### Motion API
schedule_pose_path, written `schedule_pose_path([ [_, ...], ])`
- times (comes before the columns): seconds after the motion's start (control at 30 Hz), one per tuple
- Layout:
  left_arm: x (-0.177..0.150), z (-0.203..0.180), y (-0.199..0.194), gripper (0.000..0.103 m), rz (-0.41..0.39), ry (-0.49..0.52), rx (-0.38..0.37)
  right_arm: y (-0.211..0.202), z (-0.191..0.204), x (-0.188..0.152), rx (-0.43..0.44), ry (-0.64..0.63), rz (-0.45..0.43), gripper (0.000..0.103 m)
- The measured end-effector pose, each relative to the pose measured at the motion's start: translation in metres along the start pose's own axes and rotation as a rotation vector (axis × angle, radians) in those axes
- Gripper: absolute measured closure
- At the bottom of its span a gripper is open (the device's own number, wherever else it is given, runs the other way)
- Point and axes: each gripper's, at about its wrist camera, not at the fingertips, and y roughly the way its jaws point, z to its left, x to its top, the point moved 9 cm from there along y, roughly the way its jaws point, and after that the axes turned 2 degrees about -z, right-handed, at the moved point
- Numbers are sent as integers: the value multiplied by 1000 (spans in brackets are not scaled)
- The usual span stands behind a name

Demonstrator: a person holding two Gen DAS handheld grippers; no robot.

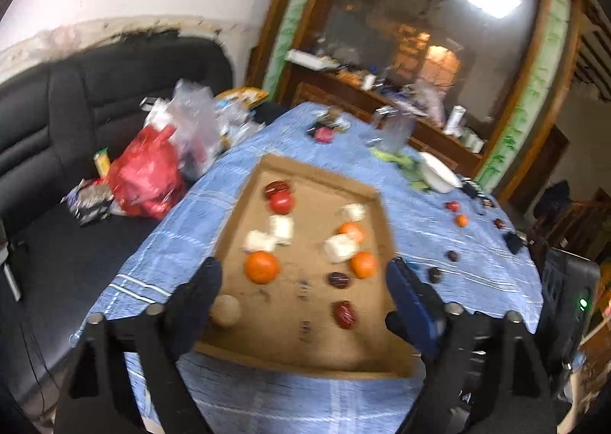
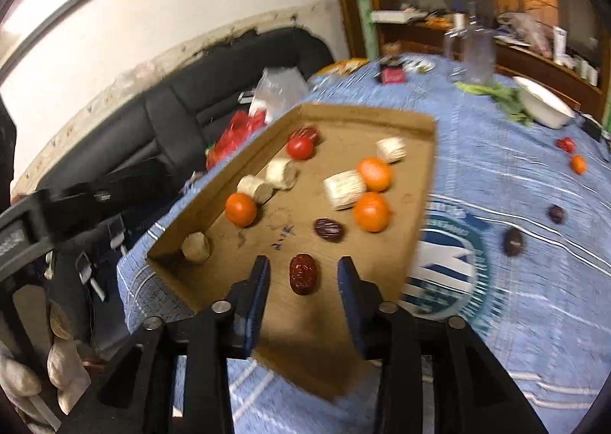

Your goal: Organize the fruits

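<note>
Blue-clothed counter (image 2: 515, 281) carries a cardboard tray (image 2: 366, 115) of fruit; right tongs (image 2: 303, 275), spread wide, straddle a red date (image 2: 303, 273) there, while left tongs (image 1: 305, 281) hover wide above.

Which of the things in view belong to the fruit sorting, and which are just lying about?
Job:
cardboard tray
oranges in it
red tomato
red date between the open right gripper fingers
loose orange and dark dates on the cloth

Lying about:
white bowl
red bag
clear jug
</note>
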Motion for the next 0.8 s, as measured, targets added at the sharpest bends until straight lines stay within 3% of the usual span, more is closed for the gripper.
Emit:
schedule_pose_path([
  [0.13,-5,-58,-22,13,-18,122,-60,-43,-38,-4,-66,97,-71,58],
  [0.3,-16,-118,-41,13,-68,296,-15,-106,-82,-2,-192,143,-184,55],
  [0.47,-26,-153,-45,13,-74,373,-6,-162,-113,-4,-279,162,-297,46],
  [0.8,-39,-181,-45,13,-81,476,33,-175,-147,-21,-308,240,-300,46],
])
